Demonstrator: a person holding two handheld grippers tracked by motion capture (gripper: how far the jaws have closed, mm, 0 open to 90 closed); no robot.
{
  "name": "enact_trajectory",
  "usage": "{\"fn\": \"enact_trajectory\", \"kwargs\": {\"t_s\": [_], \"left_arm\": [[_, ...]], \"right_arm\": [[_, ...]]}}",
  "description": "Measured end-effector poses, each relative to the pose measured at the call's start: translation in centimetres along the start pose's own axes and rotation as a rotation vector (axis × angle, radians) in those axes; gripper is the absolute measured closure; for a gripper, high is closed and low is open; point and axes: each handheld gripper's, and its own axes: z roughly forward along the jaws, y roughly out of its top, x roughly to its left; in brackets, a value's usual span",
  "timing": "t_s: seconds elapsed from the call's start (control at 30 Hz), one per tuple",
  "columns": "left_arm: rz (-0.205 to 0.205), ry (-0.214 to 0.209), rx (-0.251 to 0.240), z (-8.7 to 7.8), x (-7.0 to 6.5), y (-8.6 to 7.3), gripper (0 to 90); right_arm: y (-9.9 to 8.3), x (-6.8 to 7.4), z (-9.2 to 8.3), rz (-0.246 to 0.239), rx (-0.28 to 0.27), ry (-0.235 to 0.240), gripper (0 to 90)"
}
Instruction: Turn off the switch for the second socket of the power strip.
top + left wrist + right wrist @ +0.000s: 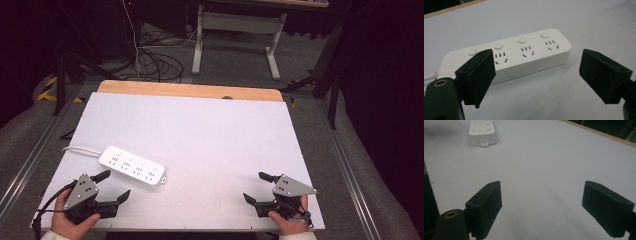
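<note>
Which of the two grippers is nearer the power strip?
The left gripper: the white power strip lies just ahead of its open jaws at the table's left, closer in the left gripper view. The right gripper sits far off across the white table.

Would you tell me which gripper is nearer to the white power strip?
Left. The left gripper sits just in front of the white power strip, jaws open; the right gripper is far across the table.

A white power strip (132,166) is seen lying flat on the white table (210,135), its cord running off to the left. The left gripper (116,186) is held just beside it, jaws wide apart. The right gripper (259,187) is held well apart from it, jaws also wide.
</note>
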Motion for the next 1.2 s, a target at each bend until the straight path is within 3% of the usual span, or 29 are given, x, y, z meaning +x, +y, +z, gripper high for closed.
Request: {"fn": "enact_trajectory", "kwargs": {"t_s": [0.13, 0.37, 0.93, 1.2], "left_arm": [[-0.012, -0.009, 0.002, 0.0, 0.0, 0.1, 14.5], [0.017, -0.005, 0.006, -0.1, -0.1, 0.2, 14.5], [0.004, -0.012, 0.012, -0.4, -0.3, 0.8, 15.2], [-0.018, -0.04, -0.01, -0.8, 0.0, 2.4, 18.3]], "right_arm": [[0.0, 0.0, 0.0, 0.0, 0.001, 0.003, 16.6], [0.0, 0.0, 0.1, -0.003, 0.004, 0.009, 16.6], [0.0, 0.0, 0.1, -0.007, 0.01, 0.012, 16.6], [0.1, 0.2, 0.4, -0.007, 0.017, 0.022, 16.6]]}}
